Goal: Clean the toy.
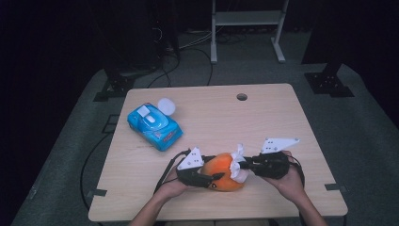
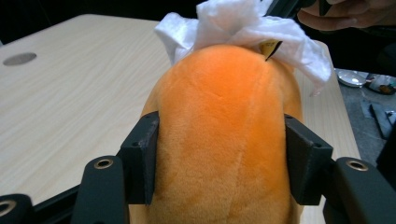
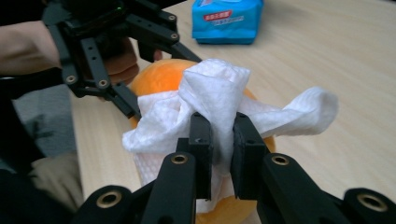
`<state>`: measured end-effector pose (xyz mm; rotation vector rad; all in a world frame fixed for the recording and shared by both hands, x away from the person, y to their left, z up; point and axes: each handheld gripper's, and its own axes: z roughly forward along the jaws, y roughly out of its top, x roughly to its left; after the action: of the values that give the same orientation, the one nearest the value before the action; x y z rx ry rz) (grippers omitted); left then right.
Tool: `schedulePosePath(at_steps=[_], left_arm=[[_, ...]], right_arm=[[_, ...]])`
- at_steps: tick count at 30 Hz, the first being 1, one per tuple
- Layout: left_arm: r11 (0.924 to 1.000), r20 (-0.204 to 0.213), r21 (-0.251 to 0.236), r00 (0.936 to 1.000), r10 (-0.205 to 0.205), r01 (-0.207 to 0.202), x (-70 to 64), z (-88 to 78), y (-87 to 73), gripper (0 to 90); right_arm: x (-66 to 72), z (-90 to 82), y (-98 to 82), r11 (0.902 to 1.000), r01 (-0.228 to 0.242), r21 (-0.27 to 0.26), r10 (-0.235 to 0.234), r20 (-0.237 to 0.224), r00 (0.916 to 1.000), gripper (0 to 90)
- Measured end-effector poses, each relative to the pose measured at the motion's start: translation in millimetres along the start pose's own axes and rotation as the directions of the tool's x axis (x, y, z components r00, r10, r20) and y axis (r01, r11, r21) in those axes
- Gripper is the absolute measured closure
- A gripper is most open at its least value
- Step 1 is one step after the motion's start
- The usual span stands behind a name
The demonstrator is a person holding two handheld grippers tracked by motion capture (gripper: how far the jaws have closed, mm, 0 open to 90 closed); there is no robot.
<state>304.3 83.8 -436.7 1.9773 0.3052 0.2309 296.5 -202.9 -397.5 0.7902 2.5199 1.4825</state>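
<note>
High view: an orange plush [image 1: 221, 172] is lying at the lower centre of the frame, near the front edge of a wooden table [image 1: 263, 117], with a white wipe [image 1: 238, 162] draped over its right end. The left gripper [image 1: 211, 178] is clamping the plush from the left; the right gripper [image 1: 241, 165] is pinching the wipe from the right. A blue wipe pack [image 1: 154, 125] is sitting at the left of the tabletop, well apart from the plush, with a round white lid [image 1: 166, 106] just beside its upper end.

Left gripper view: the plush [image 2: 224, 135] is occupying the centre of the frame as a rounded, short-piled orange body with faint seams. Both black pads [image 2: 144, 156] are pressing into its sides, so the jaws are grasping it. The wipe [image 2: 243, 28] is bunching along the far end, at the top of the frame, where a small yellow tag [image 2: 270, 46] is peeking out.

Right gripper view: the jaws are clenching a crumpled fold of the wipe [image 3: 210, 93] at the centre, its textured sheet spreading to both sides over the plush [image 3: 159, 77]. The left gripper [image 3: 140, 70] is showing at the upper left, and the pack [image 3: 227, 19] at the top.
</note>
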Motion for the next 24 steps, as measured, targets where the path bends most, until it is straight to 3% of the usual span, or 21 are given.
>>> schedulePosePath(at_steps=[2, 7, 9, 12, 13, 16, 21, 24], left_arm=[[1.0000, 0.005, 0.006, 1.0000, -0.001, 0.001, 0.2, -1.5, -1.3, 37.0], [0.9998, 0.021, 0.020, 0.9998, 0.003, -0.004, -0.3, -3.0, -2.6, 36.4], [0.9996, 0.023, 0.022, 0.9996, 0.015, -0.016, -2.0, -1.7, -0.6, 36.2], [0.9990, 0.027, 0.028, 0.9990, 0.034, -0.035, -5.4, 1.3, 2.5, 36.1], [0.9987, 0.031, 0.030, 0.9987, 0.041, -0.042, -8.0, 3.6, 4.0, 36.0], [0.9989, 0.031, 0.039, 0.9992, 0.025, -0.026, -6.2, 3.3, 2.7, 32.5], [0.9993, 0.042, 0.031, 0.9989, -0.023, 0.022, -2.6, 1.6, 3.4, 21.1], [0.9994, 0.044, 0.035, 0.9990, -0.003, 0.002, -4.2, 0.9, 3.4, 27.7]], right_arm=[[-2.6, -0.7, -0.8, 1.0000, -0.003, 0.008, 0.004, -0.015, 0.9999, 79.7], [-9.5, -5.3, -12.1, 0.9985, -0.024, 0.049, 0.023, 0.005, 0.9997, 79.9], [-9.0, -10.0, -11.2, 0.9993, -0.026, 0.026, 0.026, 0.015, 0.9996, 80.0], [-4.3, -12.6, -5.2, 0.9997, -0.019, -0.013, 0.019, -0.007, 0.9998, 80.1], [5.9, -9.1, 3.6, 0.9993, 0.027, -0.025, -0.028, -0.015, 0.9995, 80.1], [13.5, 2.2, 4.5, 0.9967, 0.077, 0.023, -0.077, -0.004, 0.9970, 79.9], [7.0, 0.2, -2.6, 0.9991, 0.040, 0.014, -0.040, -0.022, 0.9990, 79.9], [5.6, -2.0, -4.4, 0.9991, 0.038, 0.019, -0.037, -0.029, 0.9989, 79.8]])
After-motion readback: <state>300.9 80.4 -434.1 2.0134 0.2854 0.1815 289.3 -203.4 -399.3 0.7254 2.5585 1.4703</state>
